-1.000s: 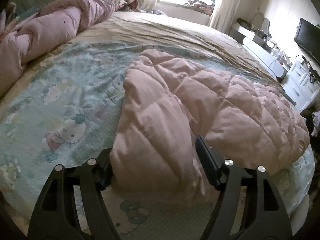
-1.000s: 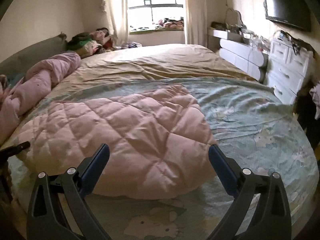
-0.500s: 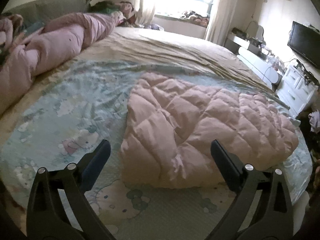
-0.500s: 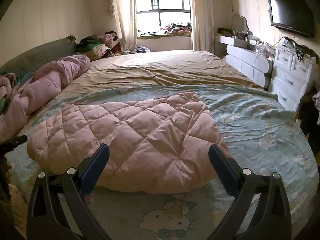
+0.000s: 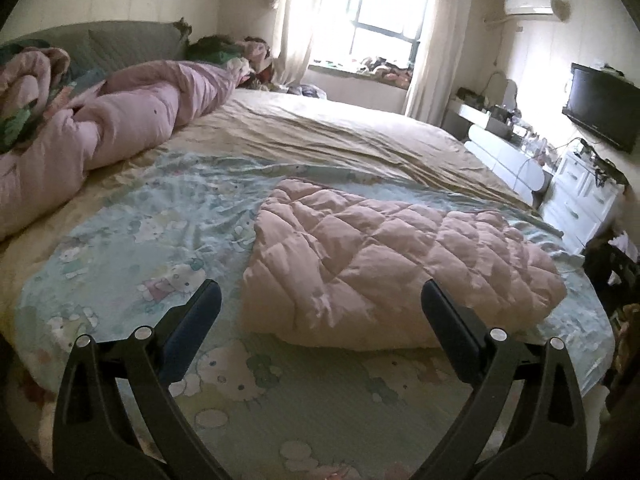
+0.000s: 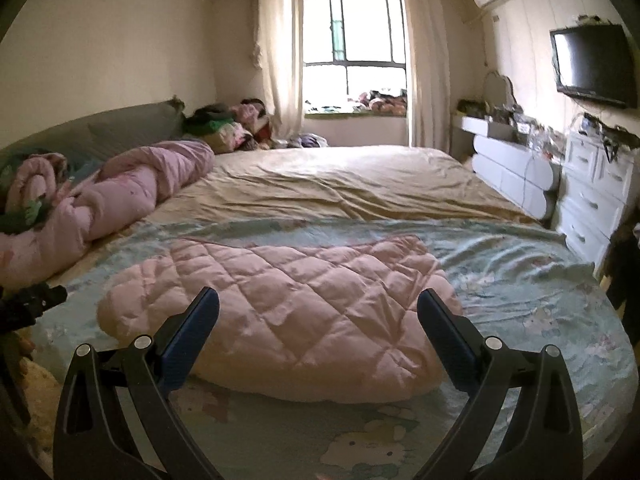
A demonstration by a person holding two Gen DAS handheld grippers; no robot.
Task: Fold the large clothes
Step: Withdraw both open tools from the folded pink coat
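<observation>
Folded jacket (image 5: pixel 384 268) on bed (image 5: pixel 224 368) — duvet (image 5: pixel 120 120) left

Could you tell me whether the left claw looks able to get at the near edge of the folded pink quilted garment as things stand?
Probably yes. The left claw is open and empty, the pink quilted garment lies flat on the cartoon-print sheet ahead of it, and nothing stands between them.
</observation>
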